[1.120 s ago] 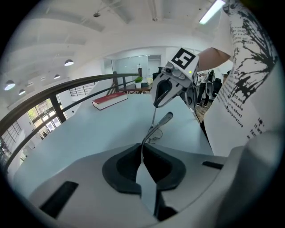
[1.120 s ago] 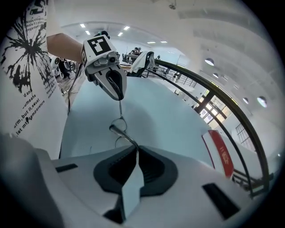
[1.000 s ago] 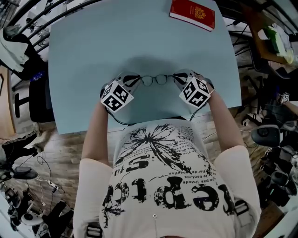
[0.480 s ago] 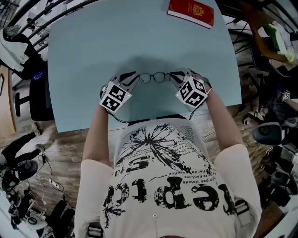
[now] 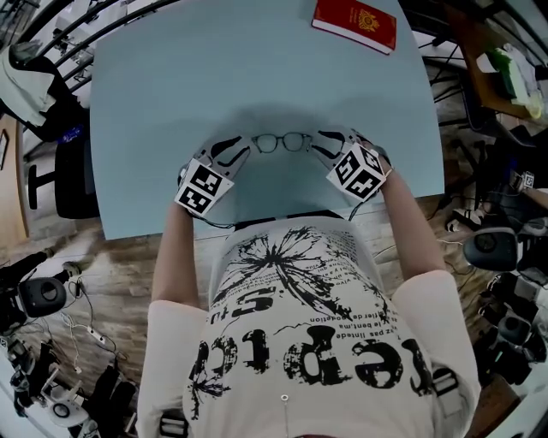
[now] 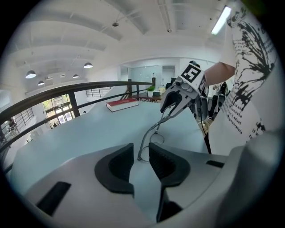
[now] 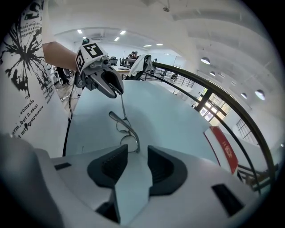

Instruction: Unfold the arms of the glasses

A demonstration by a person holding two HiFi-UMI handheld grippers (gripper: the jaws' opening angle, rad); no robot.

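Observation:
Thin wire-framed glasses (image 5: 282,143) lie near the front of the pale blue table (image 5: 171,68), stretched between my two grippers. My left gripper (image 5: 239,150) is at the frame's left end. In the left gripper view that end (image 6: 139,156) sits in the gap of the left gripper (image 6: 140,153) and neither pad presses on it. My right gripper (image 5: 322,145) is at the frame's right end, and its jaws are opening. In the right gripper view the frame's end (image 7: 132,143) stands between the spread jaws of the right gripper (image 7: 137,155), untouched.
A red book (image 5: 354,24) lies at the table's far right edge. The table's front edge runs just behind both marker cubes, close to the person's torso. A dark chair (image 5: 60,180) and cables stand on the floor to the left.
The right gripper's jaws have spread off the frame's end. The left gripper has rolled and drawn slightly back toward the left. The glasses stay where they were.

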